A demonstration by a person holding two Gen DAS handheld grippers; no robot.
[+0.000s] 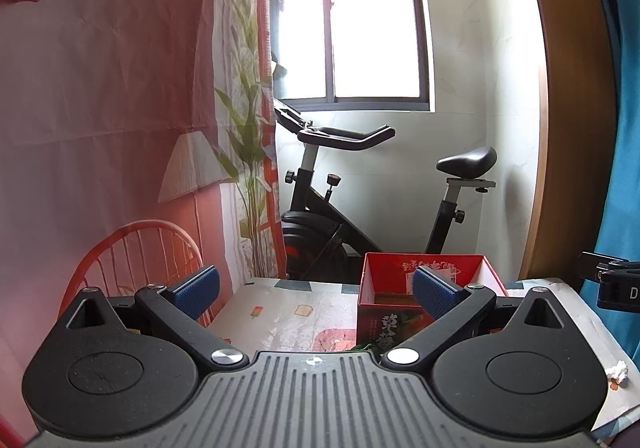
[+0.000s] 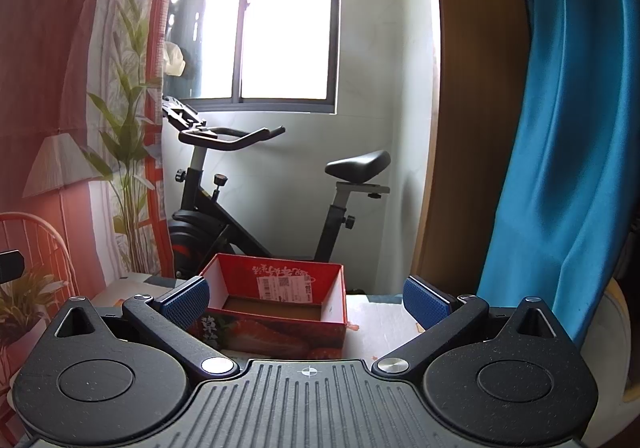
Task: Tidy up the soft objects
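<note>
An open red cardboard box (image 1: 424, 268) with strawberry print stands on a table covered by a patterned cloth (image 1: 280, 316). The box (image 2: 276, 296) looks hollow, with only its brown bottom showing inside. My left gripper (image 1: 316, 292) is held open above the table, its right blue pad in front of the box's left part. My right gripper (image 2: 306, 302) is open too, and the box sits between and beyond its blue pads (image 2: 188, 306). A small crumpled white lump (image 1: 618, 371) lies on the cloth at the far right. Something green (image 1: 362, 347) peeks out just below the box.
Behind the table stands a black exercise bike (image 2: 248, 208) under a bright window (image 2: 280, 12). A printed backdrop with a red chair, lamp and plants (image 1: 120, 168) hangs on the left. A blue curtain (image 2: 568, 128) and a wooden frame (image 2: 468, 108) are on the right.
</note>
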